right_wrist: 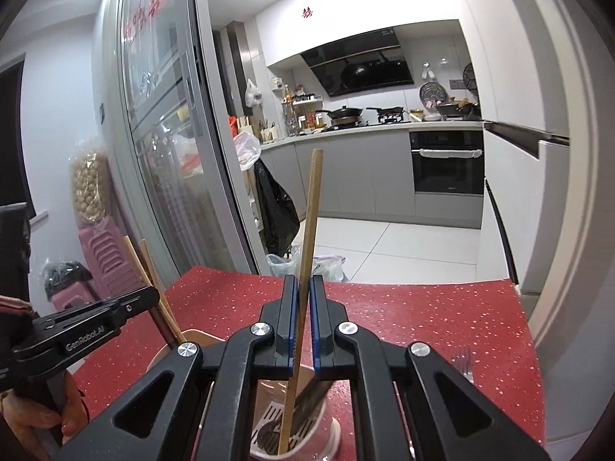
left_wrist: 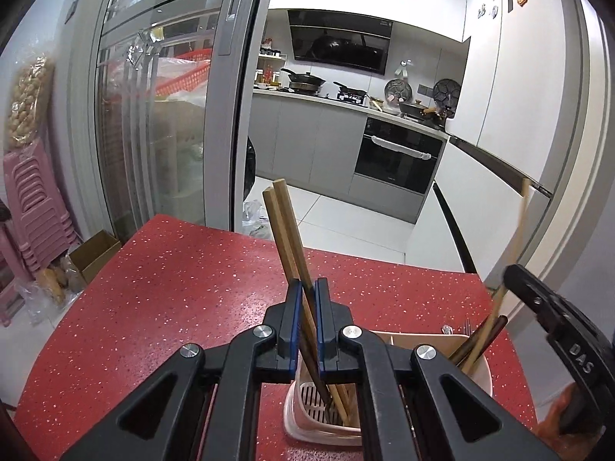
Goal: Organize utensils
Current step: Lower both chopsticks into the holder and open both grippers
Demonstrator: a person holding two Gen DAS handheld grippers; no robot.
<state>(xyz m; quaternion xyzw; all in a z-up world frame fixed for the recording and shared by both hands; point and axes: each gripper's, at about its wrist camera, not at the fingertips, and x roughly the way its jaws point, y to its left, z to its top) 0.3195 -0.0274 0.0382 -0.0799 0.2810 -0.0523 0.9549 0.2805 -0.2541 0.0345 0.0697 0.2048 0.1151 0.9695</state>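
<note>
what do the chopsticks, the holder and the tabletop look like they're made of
Chopsticks: likely bamboo or wood, matte tan with squared ends. Holder: looks like plastic, smooth pale pink with a moulded slotted floor. Tabletop: glossy red with white speckles, perhaps laminate or stone composite.

The desk [left_wrist: 173,288] is red with fine white speckles. The utensil holder [left_wrist: 485,378] is pale pink, and the chopsticks [left_wrist: 286,226] are tan wood darkening to brown lower down.

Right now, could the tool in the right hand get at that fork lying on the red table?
Probably not yet. The right tool is shut on a single chopstick whose tip sits in the pink holder. The fork lies bare on the red table just beside it, unblocked, once the chopstick is released.
</note>
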